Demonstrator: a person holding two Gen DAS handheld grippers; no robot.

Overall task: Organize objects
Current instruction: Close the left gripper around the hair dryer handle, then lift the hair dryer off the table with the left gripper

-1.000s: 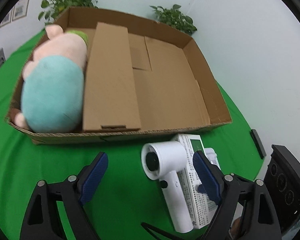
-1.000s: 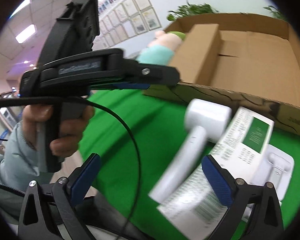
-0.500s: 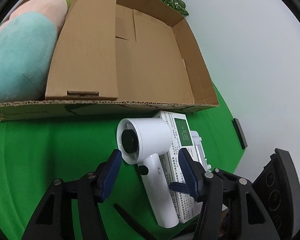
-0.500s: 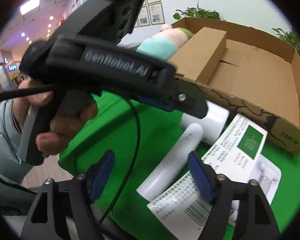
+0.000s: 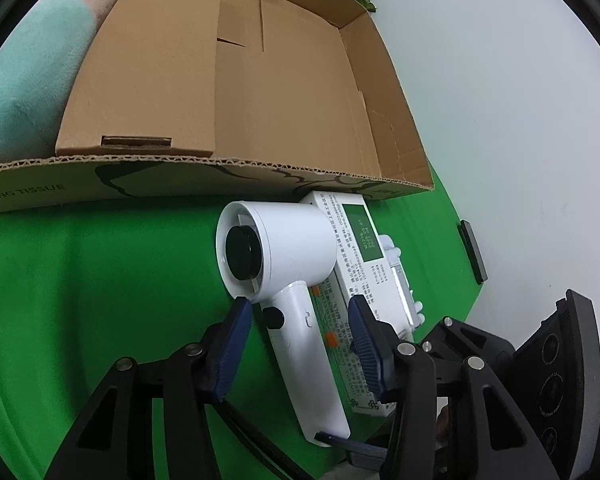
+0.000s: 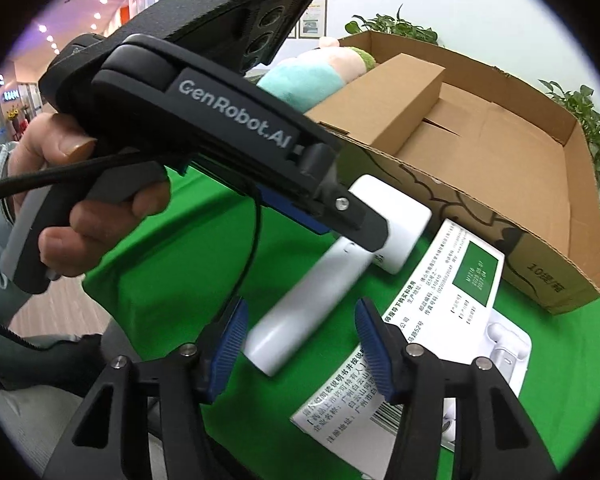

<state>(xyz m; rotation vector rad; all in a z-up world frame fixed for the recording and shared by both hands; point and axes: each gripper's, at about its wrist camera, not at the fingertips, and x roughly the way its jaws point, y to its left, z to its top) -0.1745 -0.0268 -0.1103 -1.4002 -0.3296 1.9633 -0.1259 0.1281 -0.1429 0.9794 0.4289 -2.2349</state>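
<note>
A white hair dryer (image 5: pixel 284 272) lies on the green cloth (image 5: pixel 100 280), partly on a white printed box (image 5: pixel 360 264), just before the open cardboard box (image 5: pixel 280 80). My left gripper (image 5: pixel 298 344) is open, its blue pads on either side of the dryer's handle without touching it. In the right wrist view the dryer handle (image 6: pixel 300 316) points at my right gripper (image 6: pixel 300 344), which is open around the handle's end. The left gripper's body (image 6: pixel 220 120) crosses over the dryer's head.
A teal and pink plush toy (image 5: pixel 32 64) and a long brown carton (image 5: pixel 152 60) lie in the cardboard box. A white plastic tray (image 6: pixel 504 352) lies under the printed box (image 6: pixel 420 320). Potted plants (image 6: pixel 588 120) stand behind. The table edge is near.
Both grippers have moved in on the hair dryer and narrowed. The left one now straddles the upper handle, the right one the handle's end.
</note>
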